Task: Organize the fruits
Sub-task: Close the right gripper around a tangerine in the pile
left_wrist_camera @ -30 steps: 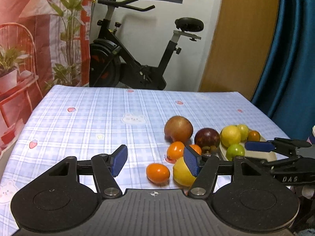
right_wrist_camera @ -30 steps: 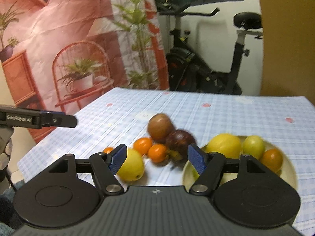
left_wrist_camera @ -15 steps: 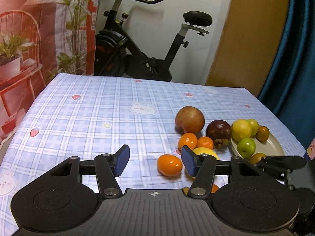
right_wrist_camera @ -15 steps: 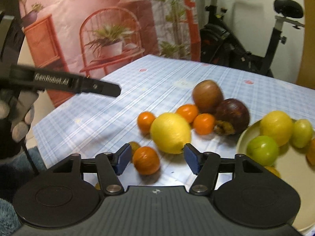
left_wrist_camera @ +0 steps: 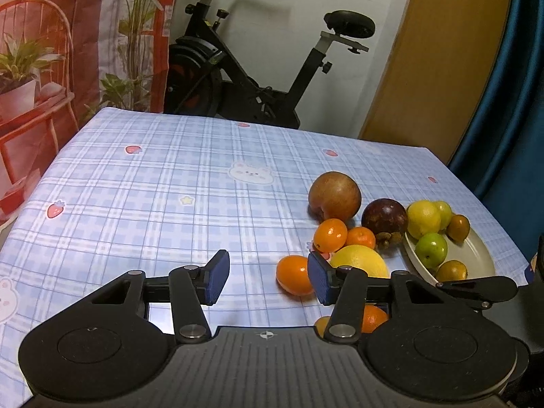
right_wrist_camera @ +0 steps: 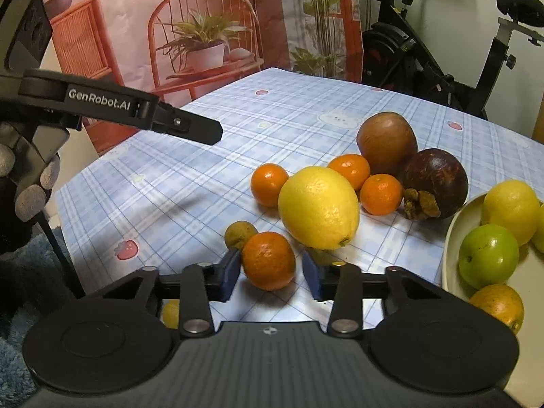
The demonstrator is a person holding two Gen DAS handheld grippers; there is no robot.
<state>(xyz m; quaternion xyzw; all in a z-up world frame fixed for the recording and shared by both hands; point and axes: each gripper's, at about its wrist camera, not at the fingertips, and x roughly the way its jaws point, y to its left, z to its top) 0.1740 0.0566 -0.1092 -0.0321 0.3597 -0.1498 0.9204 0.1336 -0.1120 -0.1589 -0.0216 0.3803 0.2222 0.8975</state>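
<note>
Right gripper point(right_wrist_camera: 268, 273) is down at the near edge of the fruit cluster, its jaws just closing in around a small orange point(right_wrist_camera: 268, 260). The left pad looks to be touching the peel; on the right side I see a sliver of gap, so I judge the orange bracketed but not yet pinched.

Left gripper point(left_wrist_camera: 265, 277) hovers with jaws apart and nothing between them; they have just been narrowing. Another orange point(left_wrist_camera: 294, 274) and the big lemon point(left_wrist_camera: 360, 263) sit just beyond its right finger.

The plate point(right_wrist_camera: 450, 238) is to the right with a green fruit point(right_wrist_camera: 488, 255), a yellow one and an orange one already in it. Loose on the checked tablecloth point(left_wrist_camera: 153, 187): the lemon, several small oranges, a dark purple mangosteen point(right_wrist_camera: 437, 182), a brown round fruit point(right_wrist_camera: 387, 142) and a small brownish fruit point(right_wrist_camera: 239, 234) touching my target.

Notes for the grip:
- Finish closing gently; the peel is soft and round, so centre it on the pads.
- Lift straight up before swinging right, to avoid nudging the brownish fruit or rolling the lemon.
- Set it in a bare spot of the plate, not atop the green fruit.
</note>
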